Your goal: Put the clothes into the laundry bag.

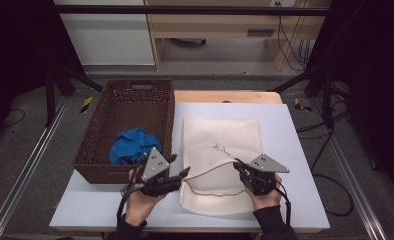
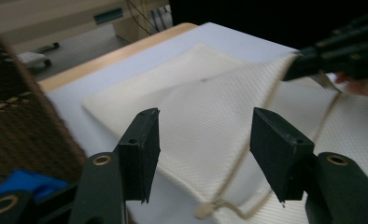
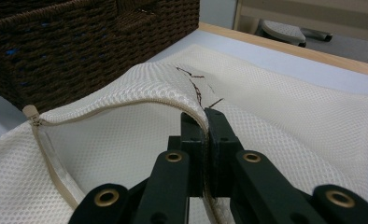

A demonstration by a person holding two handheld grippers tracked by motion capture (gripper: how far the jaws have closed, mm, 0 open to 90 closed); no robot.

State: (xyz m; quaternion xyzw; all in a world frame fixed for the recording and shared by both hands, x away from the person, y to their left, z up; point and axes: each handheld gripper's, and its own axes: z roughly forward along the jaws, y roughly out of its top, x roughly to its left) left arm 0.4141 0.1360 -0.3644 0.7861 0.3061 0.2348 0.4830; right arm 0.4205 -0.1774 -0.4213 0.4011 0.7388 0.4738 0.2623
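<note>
Cream mesh, a zippered laundry bag [image 1: 220, 150], lies flat on the pale worktop [image 1: 295, 150] just right of the brown wicker basket [image 1: 130, 120], its open mouth toward me. My right tool [image 1: 240, 166] is pressed together on the upper edge of that opening; in the right gripper view the zipper edge [image 3: 126, 105] arches up from the pinch, so the mouth gapes and I can see the lower layer inside. My left tool [image 2: 203, 140] hangs with its jaws spread, holding nothing, just above the bag's near left corner where the zipper end [image 2: 205, 210] lies. A crumpled blue cloth [image 1: 132, 145] sits in the basket, close to my left hand [image 1: 140, 200].

I judge this to be the opening step: one side of the mouth is lifted, the other not yet taken. Next I would either close the left tool on the lower lip to hold the mouth wide, or swing it left into the basket for the blue cloth. Either way the right pinch must keep its height, or the thin mesh will sag shut.
</note>
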